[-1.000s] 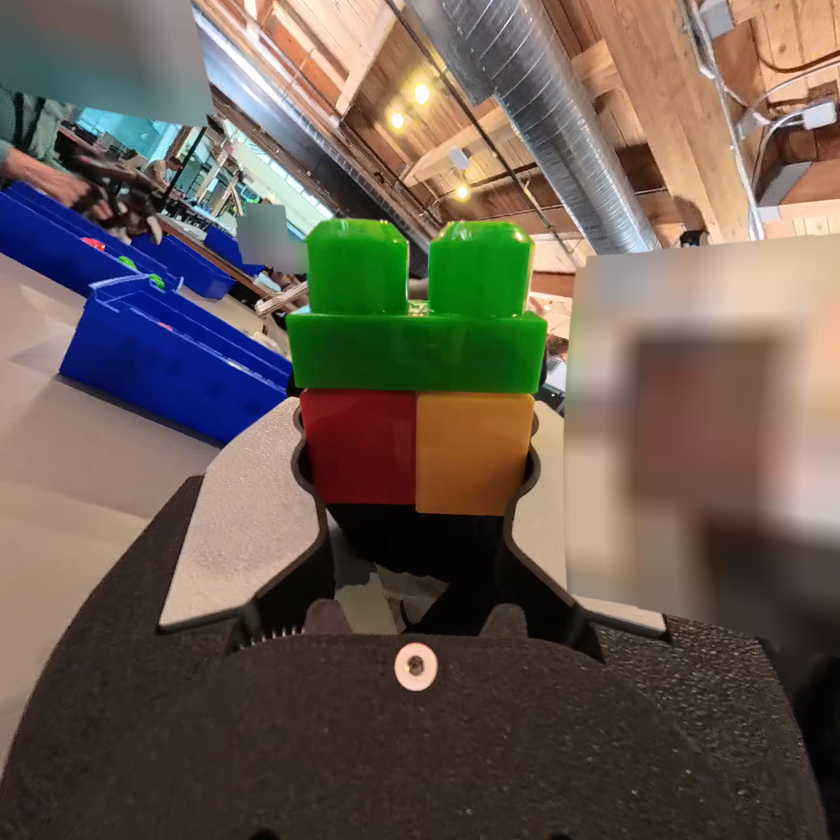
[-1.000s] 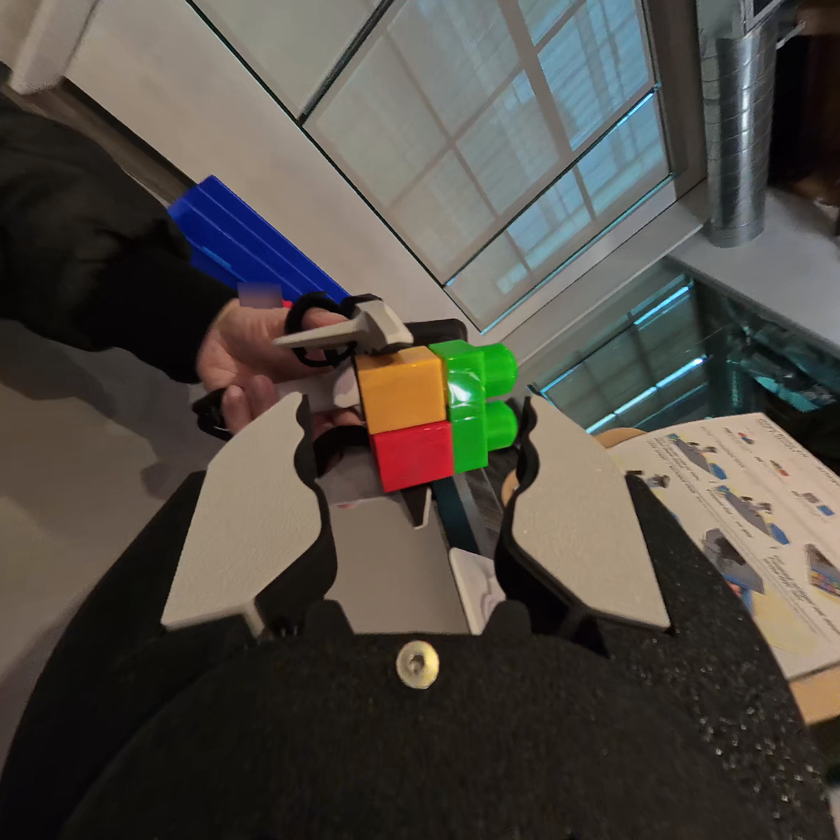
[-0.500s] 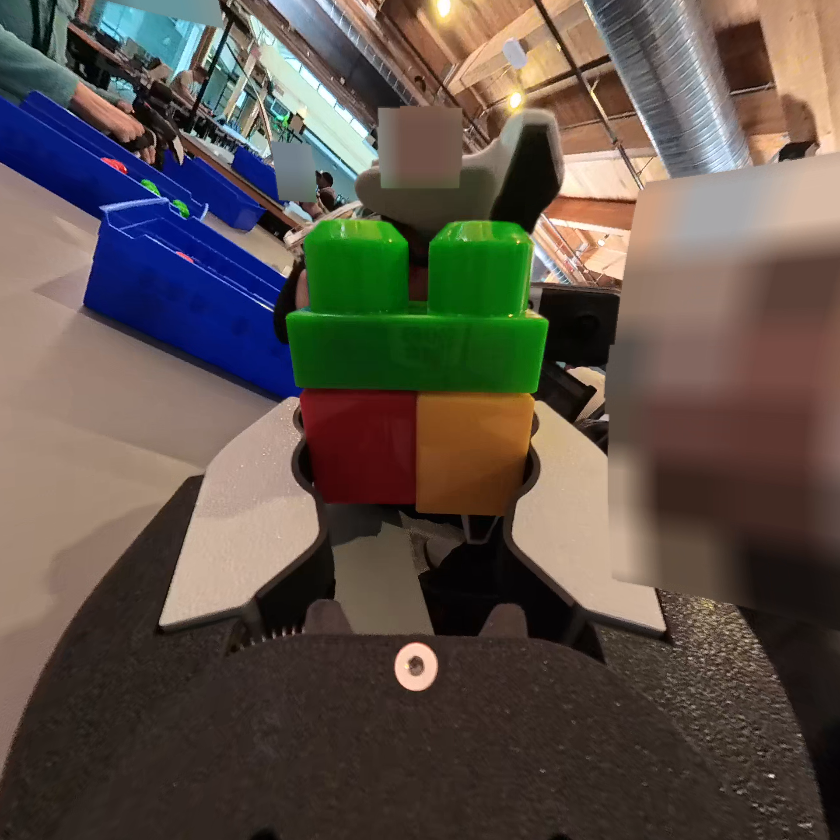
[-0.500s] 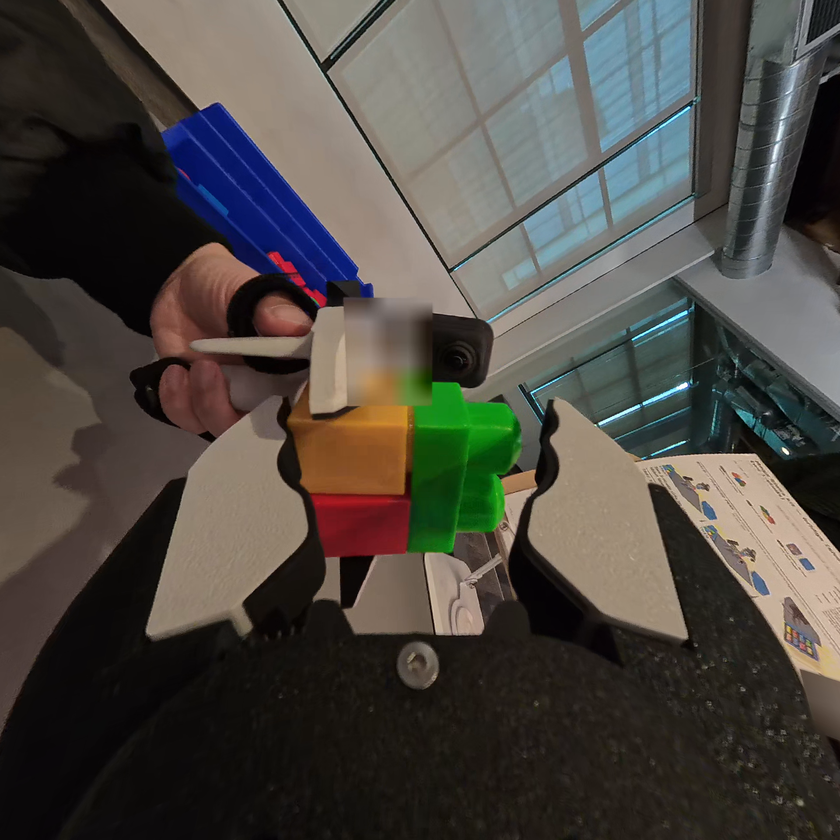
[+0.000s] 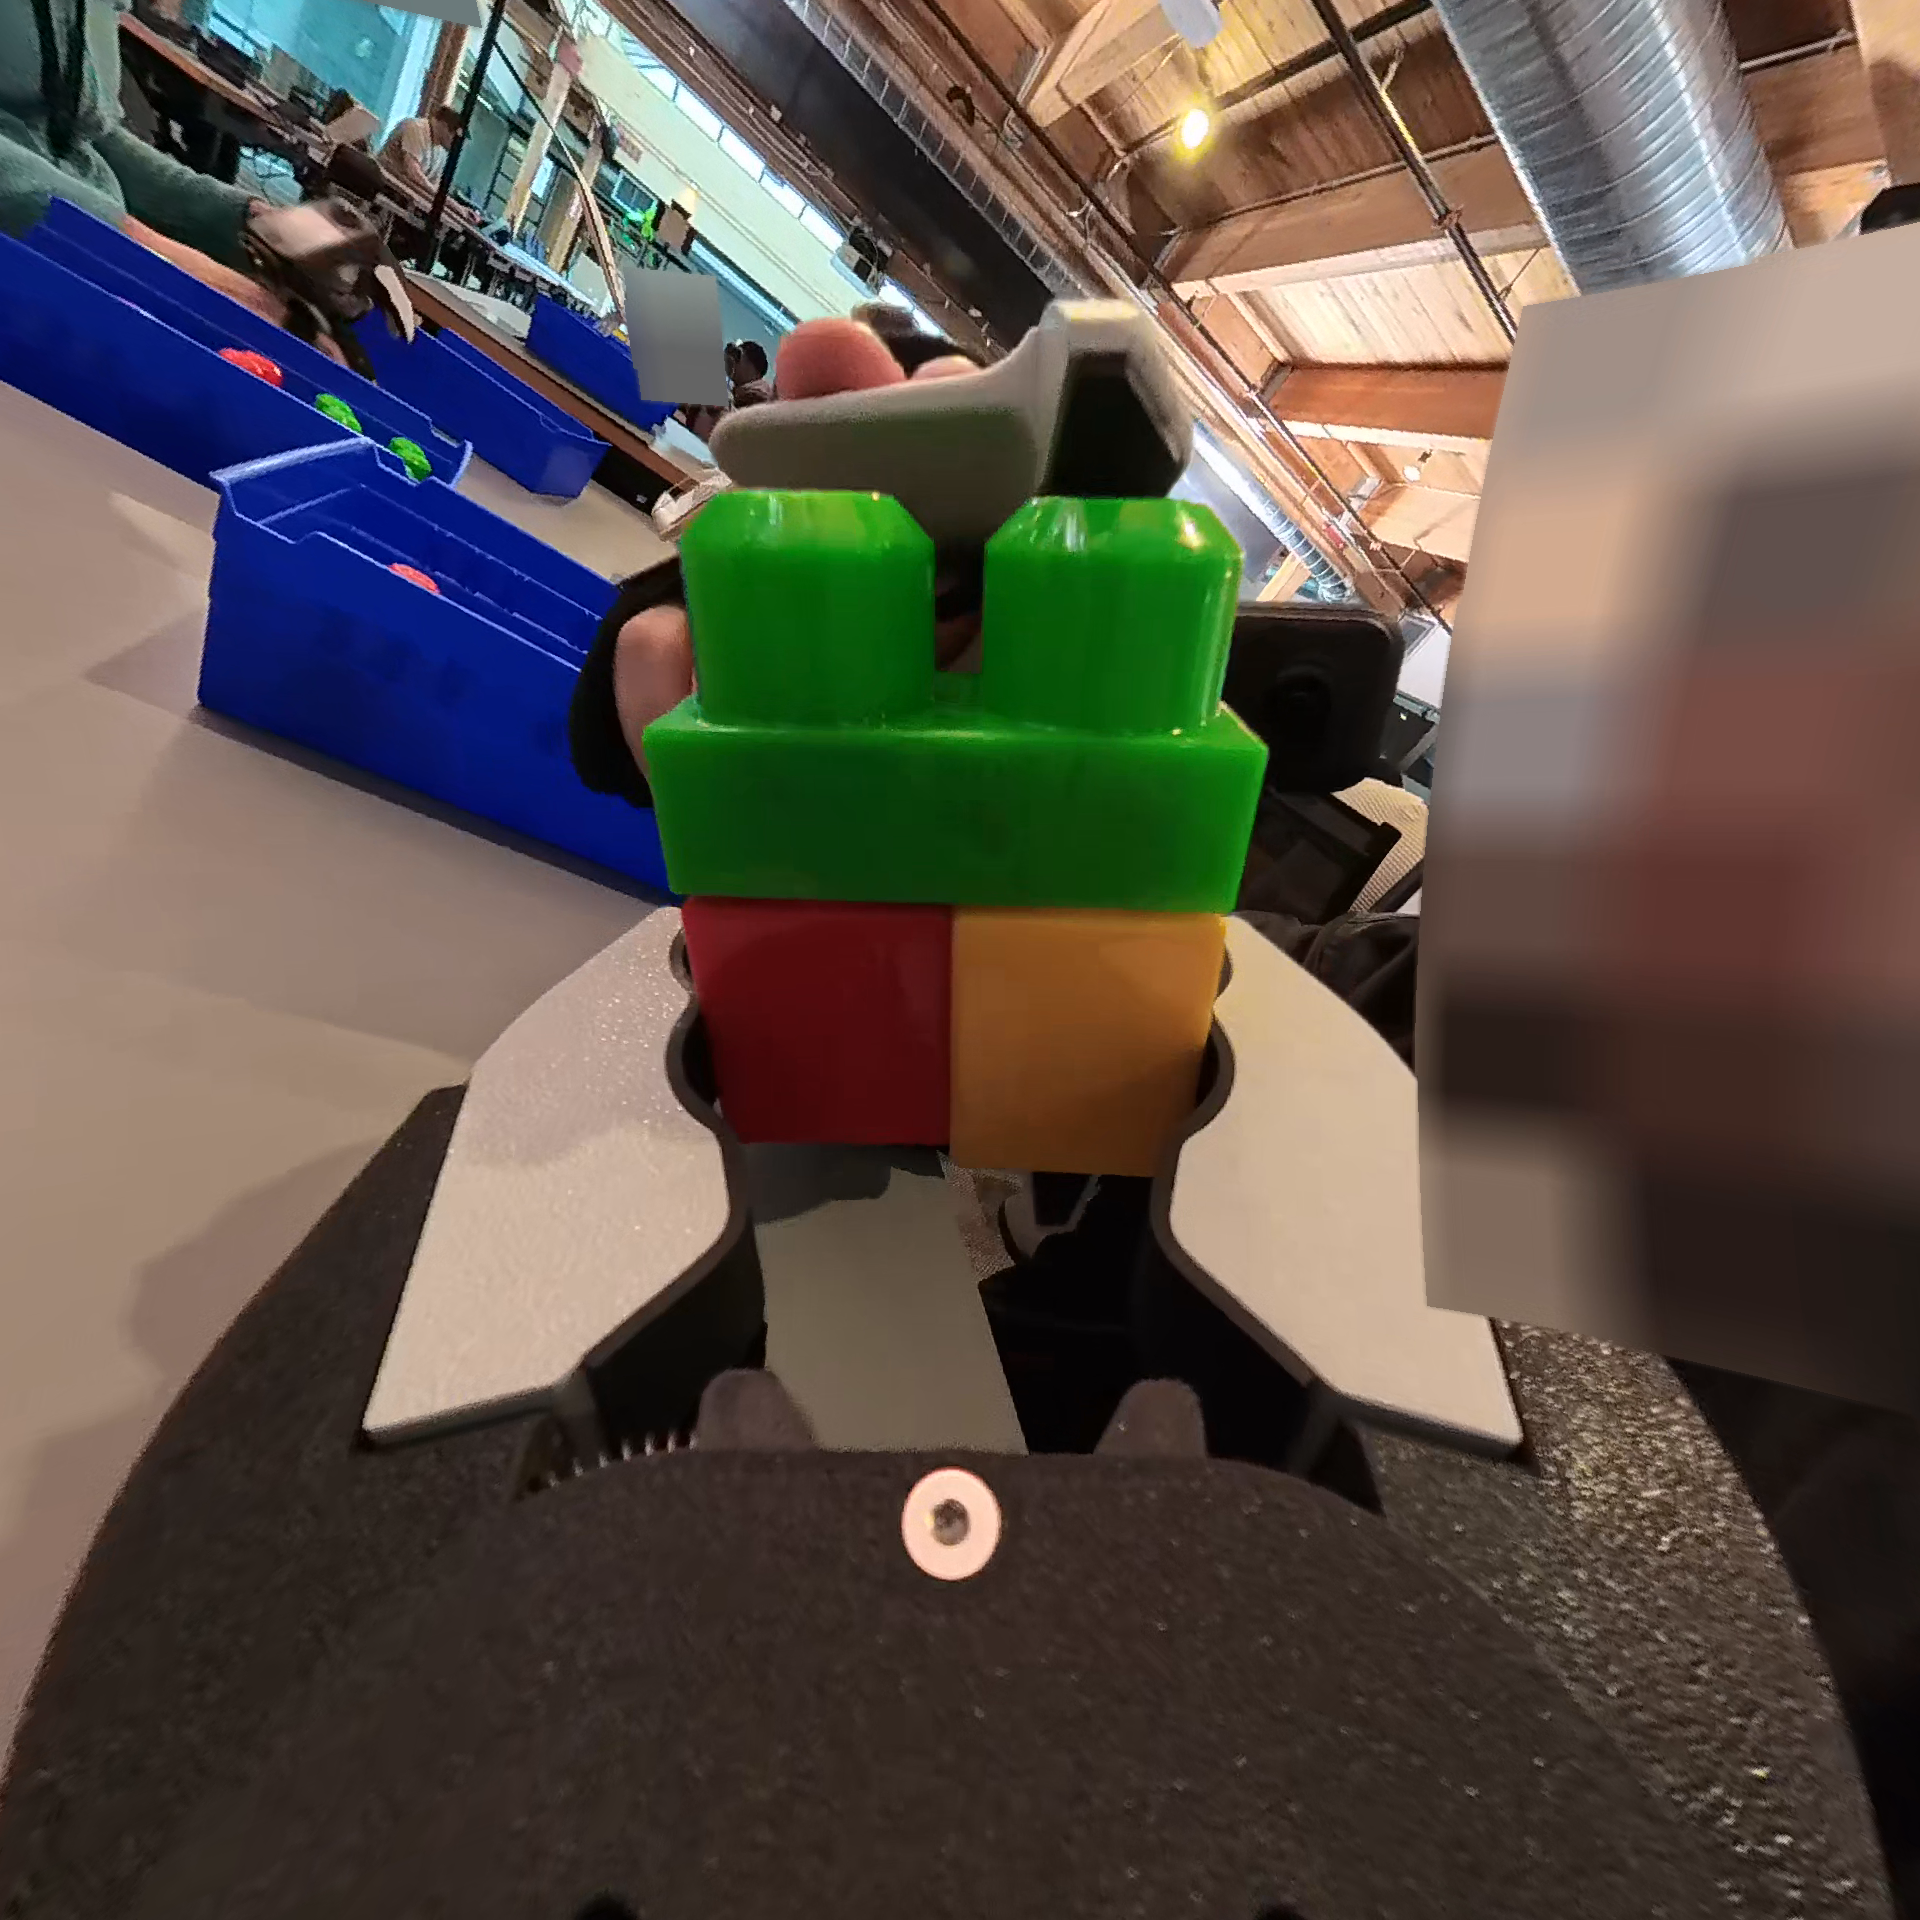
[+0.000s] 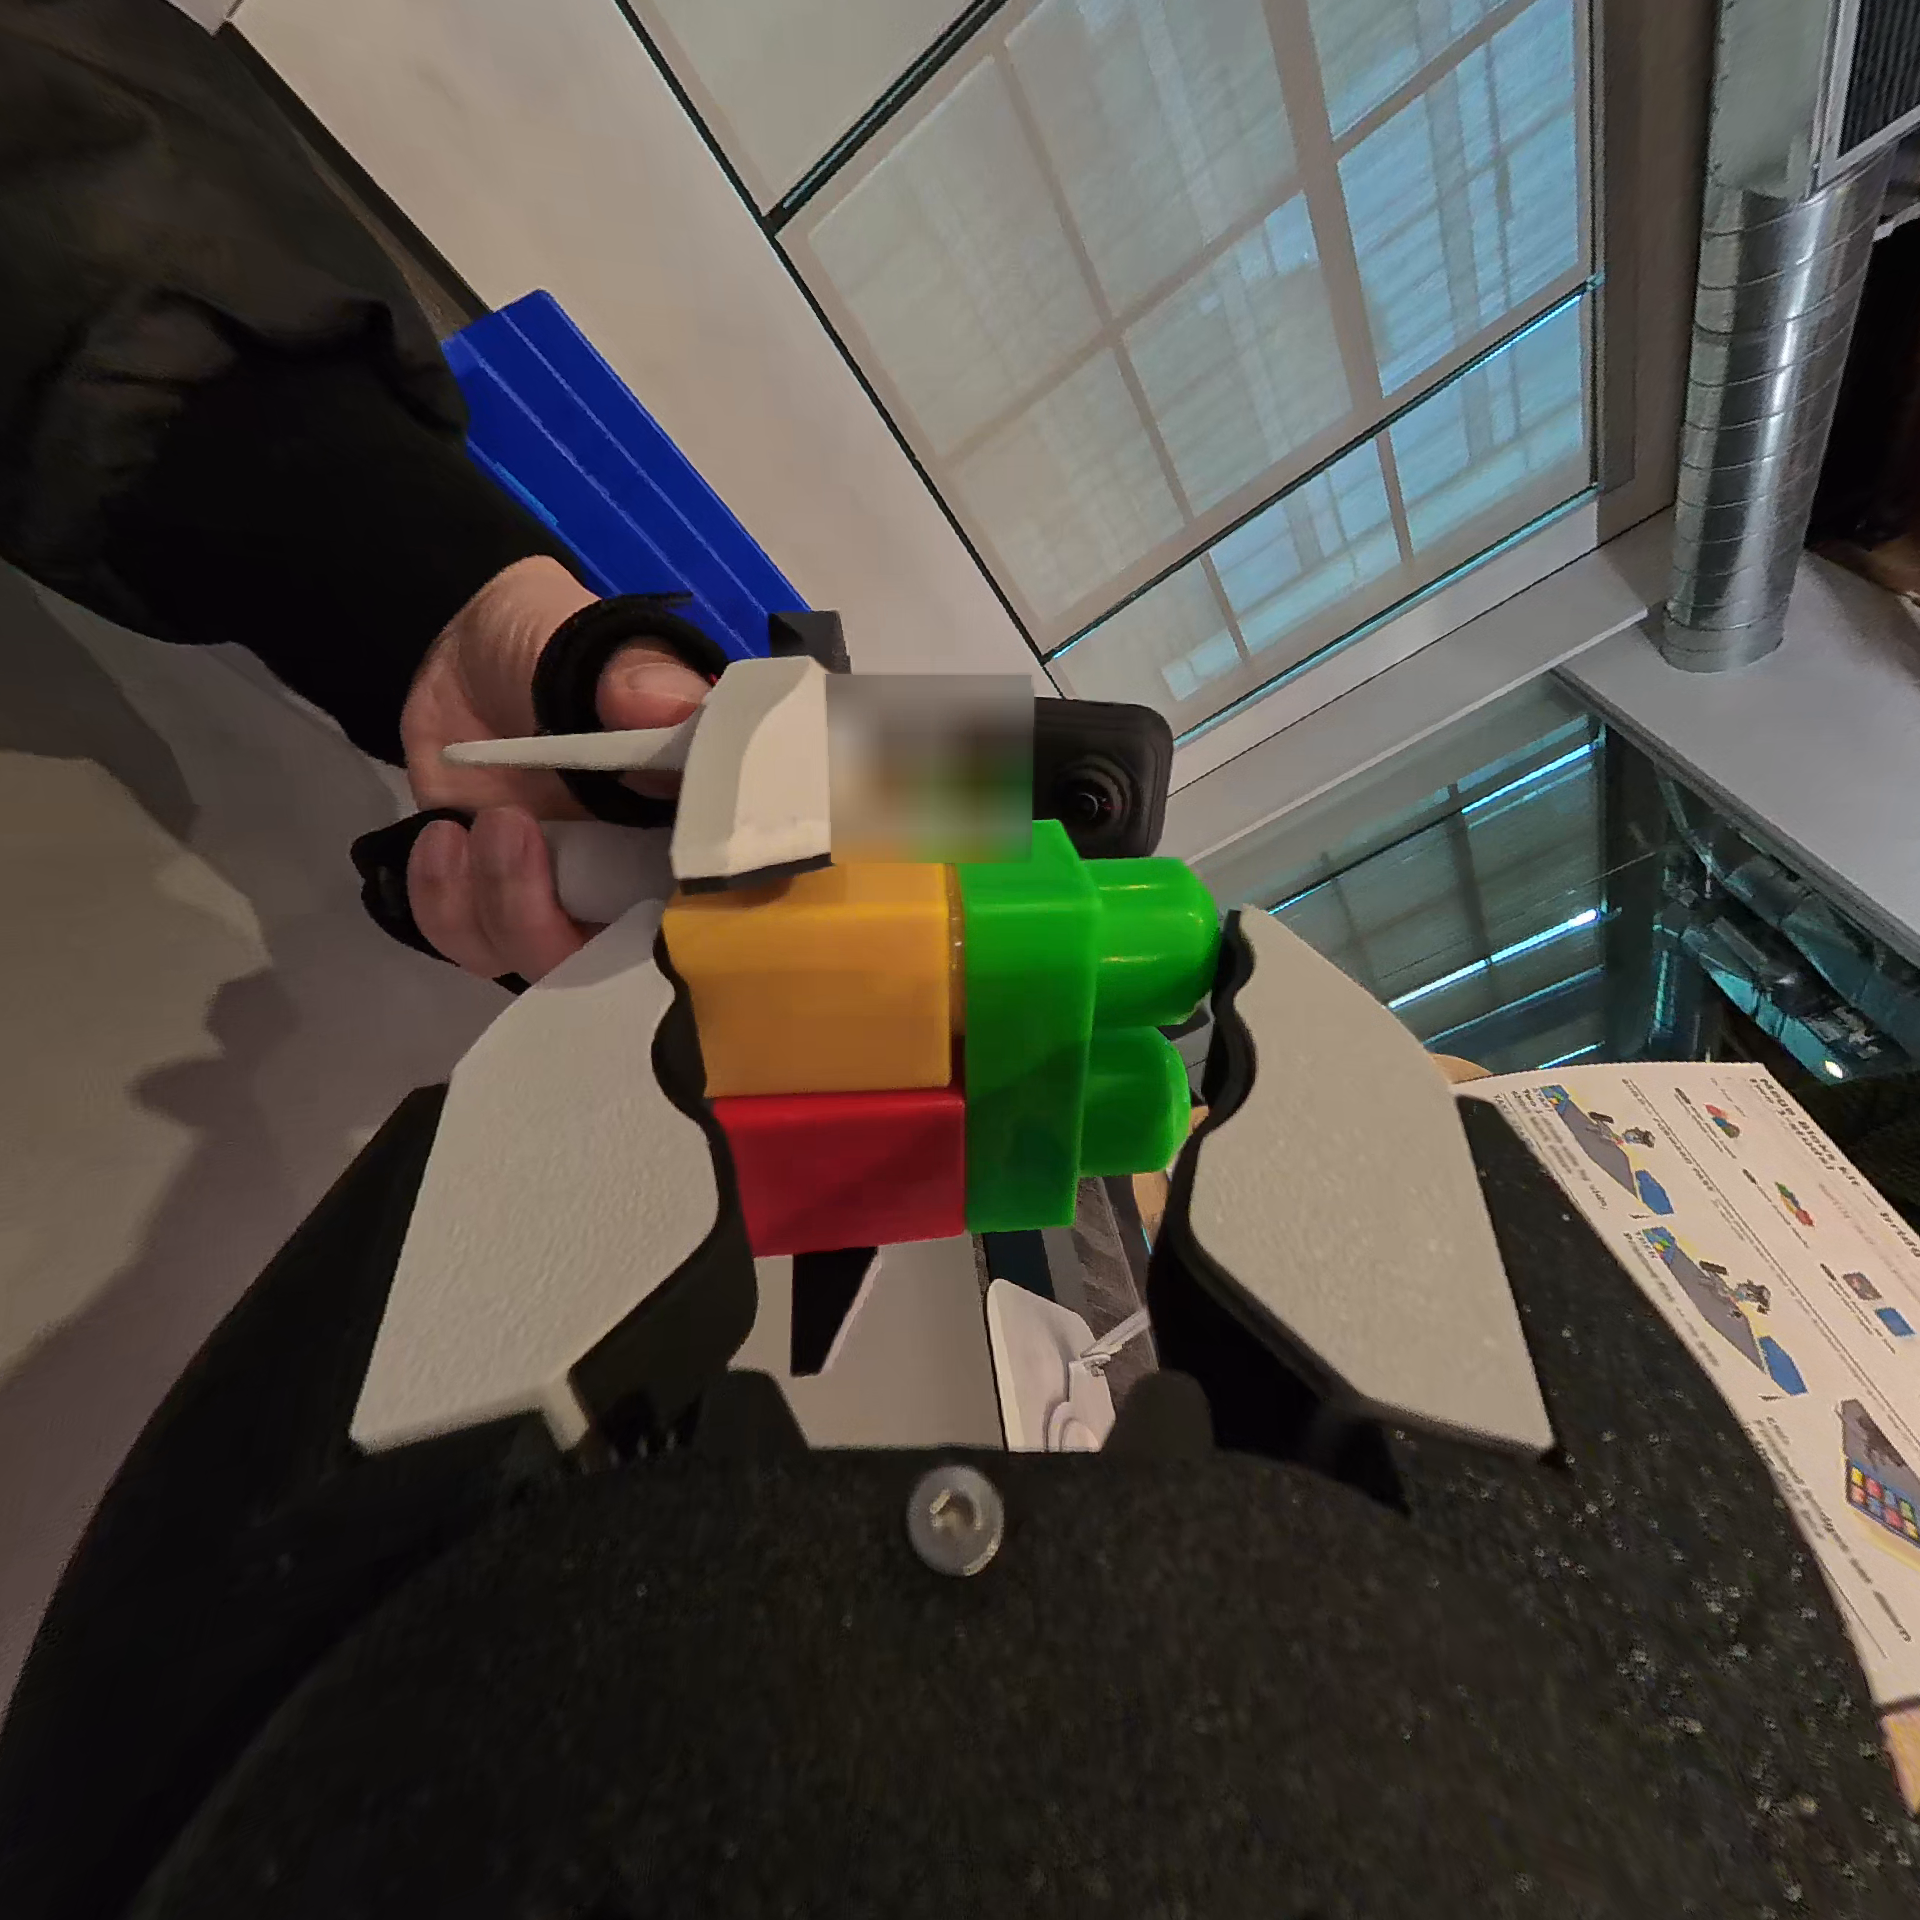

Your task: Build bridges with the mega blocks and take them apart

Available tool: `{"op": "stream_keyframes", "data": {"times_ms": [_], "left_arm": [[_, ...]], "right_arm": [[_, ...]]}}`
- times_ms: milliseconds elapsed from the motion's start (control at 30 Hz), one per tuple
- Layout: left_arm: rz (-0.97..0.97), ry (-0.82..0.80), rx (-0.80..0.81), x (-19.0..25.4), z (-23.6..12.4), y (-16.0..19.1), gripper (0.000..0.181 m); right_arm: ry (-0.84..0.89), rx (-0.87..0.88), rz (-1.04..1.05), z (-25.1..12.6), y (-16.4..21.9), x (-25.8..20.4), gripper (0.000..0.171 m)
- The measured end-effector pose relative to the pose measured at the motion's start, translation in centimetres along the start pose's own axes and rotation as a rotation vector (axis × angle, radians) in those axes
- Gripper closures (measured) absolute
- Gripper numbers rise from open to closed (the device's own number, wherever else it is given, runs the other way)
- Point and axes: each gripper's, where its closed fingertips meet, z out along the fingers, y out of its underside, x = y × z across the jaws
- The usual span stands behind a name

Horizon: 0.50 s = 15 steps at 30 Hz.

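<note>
A small stack of a green two-stud block (image 5: 956,810) on a red block (image 5: 831,1018) and an orange block (image 5: 1081,1039) is held in the air. My left gripper (image 5: 956,1039) is shut on the red and orange blocks. In the right wrist view the stack lies sideways: orange (image 6: 810,977), red (image 6: 842,1174), green (image 6: 1023,1039). My right gripper (image 6: 951,987) is open and straddles the stack end to end, one fingertip at the orange block and the other at a green stud. One right finger (image 5: 914,436) shows behind the studs.
A blue bin (image 5: 395,665) with loose blocks stands on the grey table (image 5: 208,935), with more blue bins (image 5: 104,343) and another person's arm behind. A blue bin (image 6: 603,478) and a printed instruction sheet (image 6: 1714,1247) show in the right wrist view.
The right gripper has moved in over the stack, so the blocks now sit between its open fingers. The left gripper has kept its hold and tilted down a little.
</note>
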Motion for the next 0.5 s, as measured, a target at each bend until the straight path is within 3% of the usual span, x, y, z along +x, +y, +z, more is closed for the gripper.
{"op": "stream_keyframes", "data": {"times_ms": [500], "left_arm": [[-0.027,0.02,-0.016,0.34,0.37,0.48,0.09]], "right_arm": [[-0.023,0.005,0.016,-0.37,-0.27,-0.32,0.08]]}}
